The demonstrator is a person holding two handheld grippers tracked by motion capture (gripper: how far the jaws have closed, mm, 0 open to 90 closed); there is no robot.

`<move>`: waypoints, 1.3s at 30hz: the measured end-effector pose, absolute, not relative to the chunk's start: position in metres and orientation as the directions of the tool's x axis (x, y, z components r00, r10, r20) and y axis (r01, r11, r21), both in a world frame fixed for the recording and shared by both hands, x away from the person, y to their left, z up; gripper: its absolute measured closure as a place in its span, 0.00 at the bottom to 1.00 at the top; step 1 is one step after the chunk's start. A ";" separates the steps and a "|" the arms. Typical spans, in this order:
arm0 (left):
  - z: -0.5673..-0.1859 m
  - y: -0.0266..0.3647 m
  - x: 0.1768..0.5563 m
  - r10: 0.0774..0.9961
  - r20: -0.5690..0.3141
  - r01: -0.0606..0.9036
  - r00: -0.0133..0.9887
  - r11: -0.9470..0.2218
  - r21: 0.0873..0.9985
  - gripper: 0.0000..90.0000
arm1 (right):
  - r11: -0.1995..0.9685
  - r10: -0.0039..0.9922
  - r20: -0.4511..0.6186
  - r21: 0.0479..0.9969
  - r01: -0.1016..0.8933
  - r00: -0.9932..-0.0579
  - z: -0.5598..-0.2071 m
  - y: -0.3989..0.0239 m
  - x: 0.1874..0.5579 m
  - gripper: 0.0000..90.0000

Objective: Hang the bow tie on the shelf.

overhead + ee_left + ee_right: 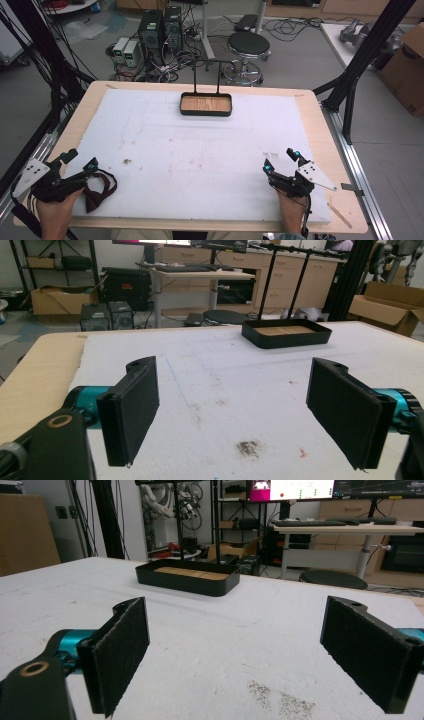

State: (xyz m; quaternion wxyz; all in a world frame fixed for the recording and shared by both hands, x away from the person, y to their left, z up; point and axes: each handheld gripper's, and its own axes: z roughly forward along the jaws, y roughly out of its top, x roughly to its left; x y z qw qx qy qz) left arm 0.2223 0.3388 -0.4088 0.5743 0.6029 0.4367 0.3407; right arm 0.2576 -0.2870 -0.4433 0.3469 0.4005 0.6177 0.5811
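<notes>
A black tray (206, 113) with a wooden floor stands at the far middle of the white foam pad (200, 160), and a thin black rail (206, 62) rises over it on two posts. My left gripper (81, 160) rests at the pad's near left corner, open with nothing between its pads. A dark brown bow-shaped cloth piece (100, 187) lies just right of that hand. My right gripper (280, 159) sits at the near right, open and empty. In the left gripper view the gripper (235, 385) faces the tray (285, 340); in the right gripper view the gripper (240, 625) faces the tray (185, 585).
The pad has small dark stains (126, 161). A thin wooden stick (340, 215) lies on the table's near right edge. Beyond the table are a stool (248, 45), computer towers (160, 30) with cables, black frame posts (365, 50) and a cardboard box (405, 70).
</notes>
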 end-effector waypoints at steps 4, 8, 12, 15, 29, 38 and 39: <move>-0.409 0.338 0.222 0.918 -0.087 0.132 0.387 0.038 0.990 0.24 | 0.001 0.898 0.040 0.996 0.094 -0.438 -0.443 -0.287 0.257 0.13; -0.408 0.337 0.222 0.919 -0.080 0.132 0.385 0.031 0.991 0.23 | 0.003 0.899 0.038 0.996 0.094 -0.437 -0.443 -0.287 0.257 0.13; -0.408 0.339 0.221 0.922 -0.081 0.139 0.379 0.029 0.990 0.24 | 0.006 0.899 0.035 0.996 0.092 -0.437 -0.443 -0.287 0.258 0.13; -0.408 0.340 0.220 0.924 -0.081 0.141 0.373 0.030 0.990 0.24 | 0.006 0.899 0.035 0.996 0.093 -0.436 -0.443 -0.287 0.258 0.13; -0.420 0.354 0.207 0.958 -0.070 0.226 0.277 0.006 0.974 0.25 | 0.006 0.900 0.035 0.996 0.093 -0.435 -0.443 -0.287 0.258 0.13; -0.439 0.361 0.209 0.970 -0.073 0.333 0.232 -0.009 0.943 0.29 | 0.006 0.900 0.035 0.996 0.094 -0.435 -0.443 -0.287 0.258 0.13; -0.441 0.360 0.211 0.970 -0.078 0.347 0.230 -0.007 0.938 0.30 | 0.006 0.900 0.035 0.996 0.094 -0.434 -0.443 -0.287 0.258 0.13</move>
